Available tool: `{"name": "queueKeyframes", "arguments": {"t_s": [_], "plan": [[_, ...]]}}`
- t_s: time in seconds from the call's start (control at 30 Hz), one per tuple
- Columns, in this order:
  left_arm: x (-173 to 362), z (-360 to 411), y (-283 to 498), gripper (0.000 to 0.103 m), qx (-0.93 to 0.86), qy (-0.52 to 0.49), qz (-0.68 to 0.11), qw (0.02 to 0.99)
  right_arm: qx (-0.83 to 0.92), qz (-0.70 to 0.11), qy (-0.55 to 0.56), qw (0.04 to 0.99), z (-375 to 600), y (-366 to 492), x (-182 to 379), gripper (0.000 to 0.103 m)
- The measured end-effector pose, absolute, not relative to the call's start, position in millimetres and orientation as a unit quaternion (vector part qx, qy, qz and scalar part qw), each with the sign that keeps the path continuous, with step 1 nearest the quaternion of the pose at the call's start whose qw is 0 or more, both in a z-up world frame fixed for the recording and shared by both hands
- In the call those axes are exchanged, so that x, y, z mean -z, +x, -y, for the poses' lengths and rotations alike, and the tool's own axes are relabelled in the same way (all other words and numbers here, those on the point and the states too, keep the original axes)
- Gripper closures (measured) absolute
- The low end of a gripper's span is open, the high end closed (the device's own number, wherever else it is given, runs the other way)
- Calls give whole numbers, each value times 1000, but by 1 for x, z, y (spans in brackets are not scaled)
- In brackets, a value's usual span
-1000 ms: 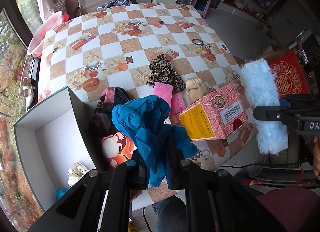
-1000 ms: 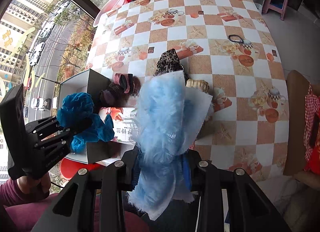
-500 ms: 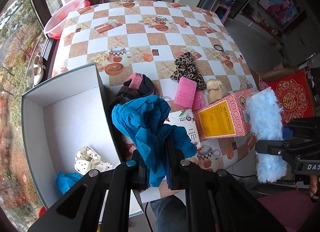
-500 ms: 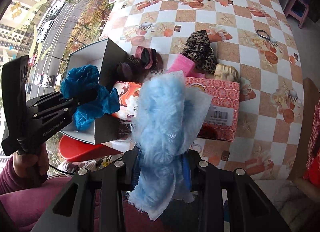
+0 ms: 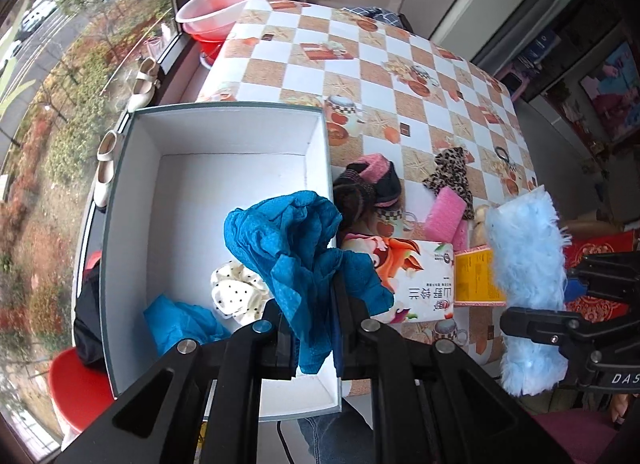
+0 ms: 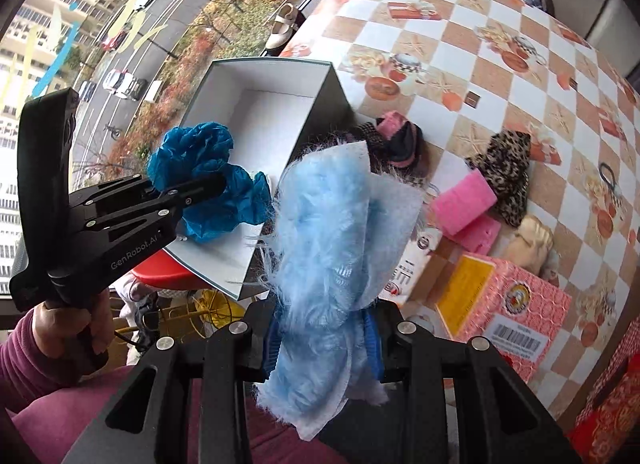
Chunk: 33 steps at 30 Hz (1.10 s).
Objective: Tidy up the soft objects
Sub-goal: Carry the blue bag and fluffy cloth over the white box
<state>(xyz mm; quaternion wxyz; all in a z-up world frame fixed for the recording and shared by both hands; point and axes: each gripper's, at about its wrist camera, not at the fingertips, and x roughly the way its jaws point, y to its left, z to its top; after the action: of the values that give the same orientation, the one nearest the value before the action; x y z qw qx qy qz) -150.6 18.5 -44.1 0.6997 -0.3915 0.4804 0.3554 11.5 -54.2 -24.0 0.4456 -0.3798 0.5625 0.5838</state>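
My left gripper [image 5: 310,296] is shut on a crumpled blue cloth [image 5: 288,240] and holds it over the near right part of the open white box [image 5: 224,167]. Seen from the right wrist, that blue cloth [image 6: 200,179] hangs above the box [image 6: 260,119]. My right gripper [image 6: 324,328] is shut on a fluffy light-blue fabric piece [image 6: 328,232], held just right of the box; the same light-blue fabric piece [image 5: 524,284] shows at the right of the left wrist view. Inside the box lie a white dotted scrunchie [image 5: 236,292] and another blue cloth [image 5: 180,324].
On the checkered table [image 5: 360,63] lie dark and pink socks [image 5: 368,183], a leopard-print cloth [image 5: 450,171], pink sponges [image 5: 444,213], a beige item [image 6: 528,244], a pink carton [image 6: 504,296] and a printed white carton [image 5: 408,280]. A pink basin [image 5: 224,3] and shoes [image 5: 142,83] sit by the window.
Both grippers have swung left with their cloths: the blue cloth went from above the table items to above the box, and the fluffy fabric came beside the box. Both views rolled.
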Motion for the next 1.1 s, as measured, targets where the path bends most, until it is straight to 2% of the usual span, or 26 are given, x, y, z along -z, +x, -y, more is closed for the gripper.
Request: {"name": "queueKeyframes", "arguments": {"t_s": [0.4, 1.1], "plan": [[54, -31, -196, 90, -419, -414, -468, 659, -623, -545, -398, 395, 11, -35, 31, 67], [67, -44, -208, 90, -456, -426, -457, 634, -640, -525, -410, 383, -33, -67, 37, 67]]}}
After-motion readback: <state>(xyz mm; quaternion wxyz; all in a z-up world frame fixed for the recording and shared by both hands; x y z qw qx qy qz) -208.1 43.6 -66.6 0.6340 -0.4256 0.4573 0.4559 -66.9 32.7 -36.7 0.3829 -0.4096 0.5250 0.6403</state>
